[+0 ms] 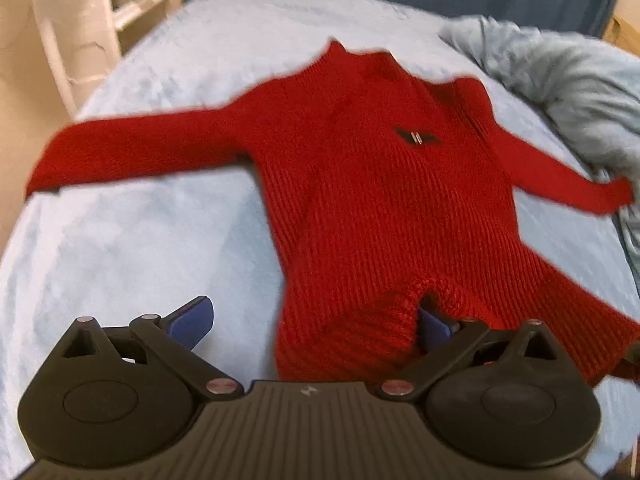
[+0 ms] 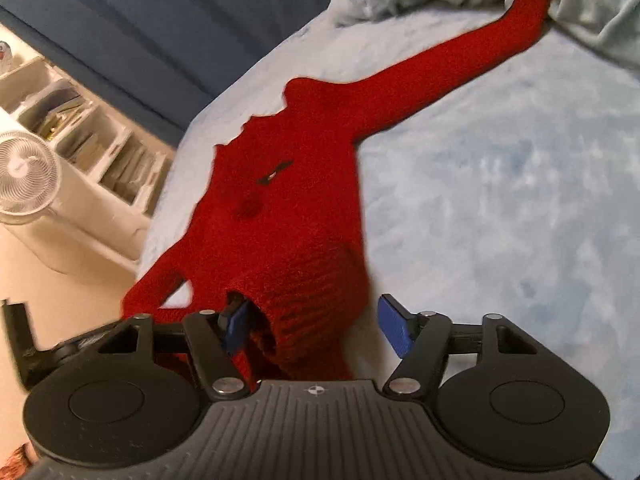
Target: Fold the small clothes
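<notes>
This is a bedroom in a home. The working surface is a bed (image 1: pixel 132 240) covered with a pale blue plush blanket, its far edge running along a dark blue curtain (image 2: pixel 140 20) that hangs in folds. A grey-blue duvet (image 1: pixel 560 92) lies bunched at the bed's far right corner. Off the bed's left edge stands white shelving (image 2: pixel 100 148) with open compartments stuffed with papers and books, and a white electric fan (image 2: pixel 24 172) stands in front of it on a light floor. A child-sized red knitted sweater (image 1: pixel 360 200) lies spread flat on the bed, which fits a household setting.
</notes>
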Motion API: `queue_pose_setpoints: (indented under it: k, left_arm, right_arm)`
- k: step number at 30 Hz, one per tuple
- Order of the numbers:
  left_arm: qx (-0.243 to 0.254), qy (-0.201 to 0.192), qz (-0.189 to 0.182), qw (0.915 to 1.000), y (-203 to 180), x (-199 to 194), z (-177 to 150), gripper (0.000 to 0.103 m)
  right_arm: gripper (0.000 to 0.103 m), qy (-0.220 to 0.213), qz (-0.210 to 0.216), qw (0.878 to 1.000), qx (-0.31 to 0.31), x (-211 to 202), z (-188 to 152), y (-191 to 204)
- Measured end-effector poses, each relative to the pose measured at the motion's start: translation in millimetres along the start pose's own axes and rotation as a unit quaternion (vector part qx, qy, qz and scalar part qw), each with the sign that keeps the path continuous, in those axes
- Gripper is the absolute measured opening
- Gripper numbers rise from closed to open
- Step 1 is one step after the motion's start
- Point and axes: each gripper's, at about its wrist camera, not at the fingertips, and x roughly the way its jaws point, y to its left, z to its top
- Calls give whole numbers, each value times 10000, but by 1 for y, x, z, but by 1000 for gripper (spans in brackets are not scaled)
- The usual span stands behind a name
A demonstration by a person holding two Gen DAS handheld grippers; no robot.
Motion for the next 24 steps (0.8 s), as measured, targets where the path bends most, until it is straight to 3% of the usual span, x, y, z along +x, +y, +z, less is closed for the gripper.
queue_pose_setpoints:
  k: [2, 6, 10, 11, 14, 18, 24]
  left_arm:
    - [189, 221, -149, 9995, -4, 1, -16, 102]
    - [588, 426, -304, 9969, -8, -10, -56, 103]
    - [510, 428, -879, 9939, -2, -26, -94, 103]
    - [442, 472, -906, 9938, -2, -29, -102, 103]
    - [489, 611, -759, 9940, -13, -27, -120, 103]
    - [638, 678, -925, 9913, -33, -20, -130, 103]
    - [1208, 768, -842, 9861, -73, 1, -141, 103]
  right_arm:
    - [10, 157, -593, 9970, -468, 3, 1, 4]
    - [9, -412, -1388, 9762, -1613, -44, 36, 9]
    - [9, -779, -2774, 9291, -2318, -56, 93, -29]
    - [9, -788, -2970, 9248, -2244, -53, 107, -41]
    - [9, -704, -2872, 9350, -1959, -42, 129, -61]
    - [9, -713, -3040, 9265, -2099, -26, 128, -58]
    - [10, -599, -2946, 9347, -1896, -24, 128, -69]
